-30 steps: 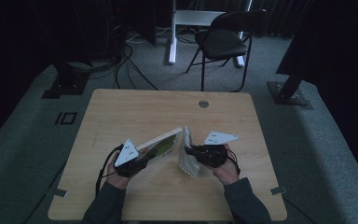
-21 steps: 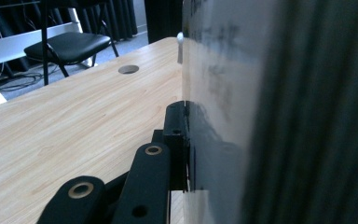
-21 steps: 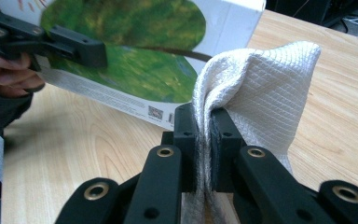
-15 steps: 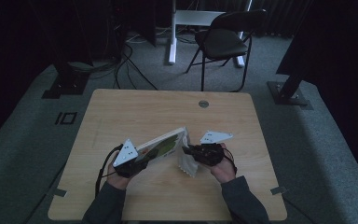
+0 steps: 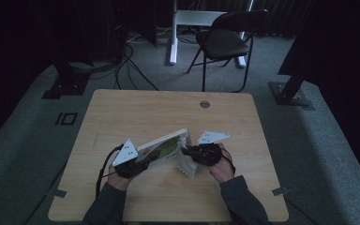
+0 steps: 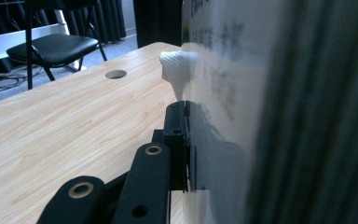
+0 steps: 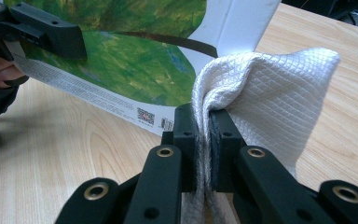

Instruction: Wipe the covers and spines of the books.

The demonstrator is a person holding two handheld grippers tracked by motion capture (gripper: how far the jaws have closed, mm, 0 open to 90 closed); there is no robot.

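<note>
The box [image 5: 161, 146], white with a green printed face, sits tilted at the centre of the high view above the worktop [image 5: 136, 112], its lower-left end clenched in the left gripper [image 5: 143, 164]. The right gripper [image 7: 204, 135] has its jaws clamped on a white quilted cloth [image 7: 270, 93] pressed to the box's right end. Wiping hard could likely twist the box out of that single end grip, or drag the cloth free.

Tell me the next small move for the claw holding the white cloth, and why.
Probably draw the right claw a little further away from the green-printed white cardboard box. Its jaws are shut on the white quilted cloth, whose far end reaches the box's open end, while the left claw clamps the box to steady it against the pull.
</note>
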